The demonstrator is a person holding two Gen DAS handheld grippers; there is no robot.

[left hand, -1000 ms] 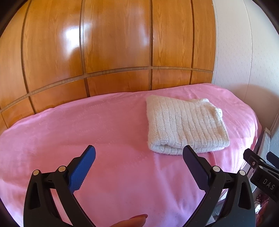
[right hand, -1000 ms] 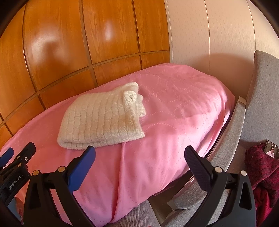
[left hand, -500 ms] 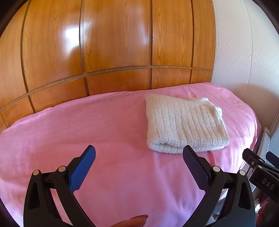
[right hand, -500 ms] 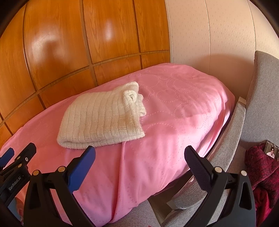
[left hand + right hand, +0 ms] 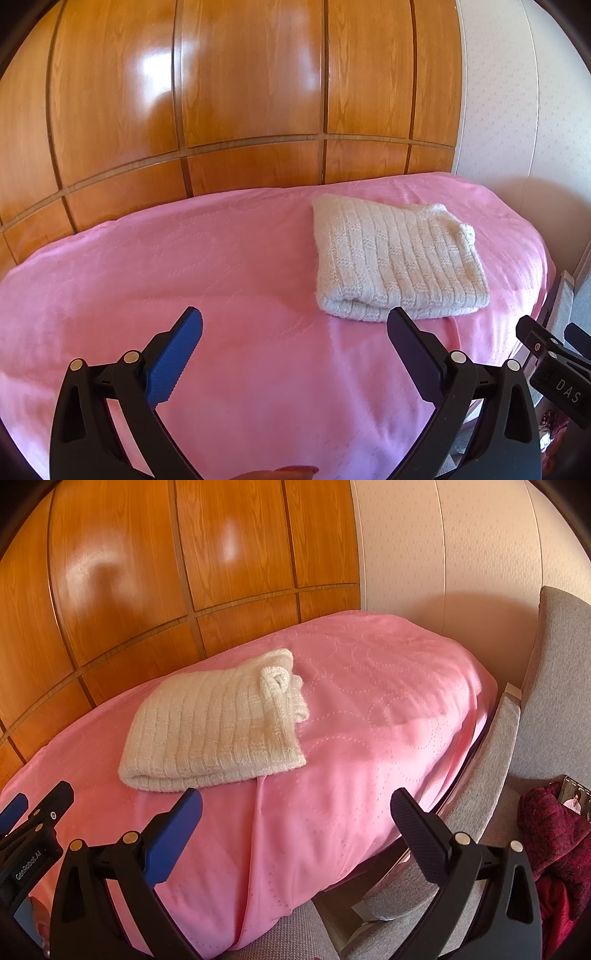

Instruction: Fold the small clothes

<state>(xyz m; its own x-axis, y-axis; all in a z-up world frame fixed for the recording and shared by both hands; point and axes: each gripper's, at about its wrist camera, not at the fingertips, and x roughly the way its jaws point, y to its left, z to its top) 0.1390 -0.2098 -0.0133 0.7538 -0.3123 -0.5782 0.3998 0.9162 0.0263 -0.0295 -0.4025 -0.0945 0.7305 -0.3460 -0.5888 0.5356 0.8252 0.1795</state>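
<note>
Only my right view shows the grey chair (image 5: 554,709) and dark red cloth (image 5: 554,834) at 3 o'clock. The cream rib-knit sweater (image 5: 395,262) lies folded on the smooth pink cover (image 5: 184,266). Left gripper (image 5: 293,325) and right gripper (image 5: 295,806) fingers are apart, holding nothing.

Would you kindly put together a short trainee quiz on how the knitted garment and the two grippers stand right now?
1. True or false: the cream knitted garment lies folded on the pink bedspread.
2. Which hand-held gripper grips the garment? A) left hand-held gripper B) right hand-held gripper C) neither
3. Fill in: behind the bed stand glossy ____ panels.

Key: 1. True. 2. C, both are open and short of the garment. 3. Wooden.
</note>
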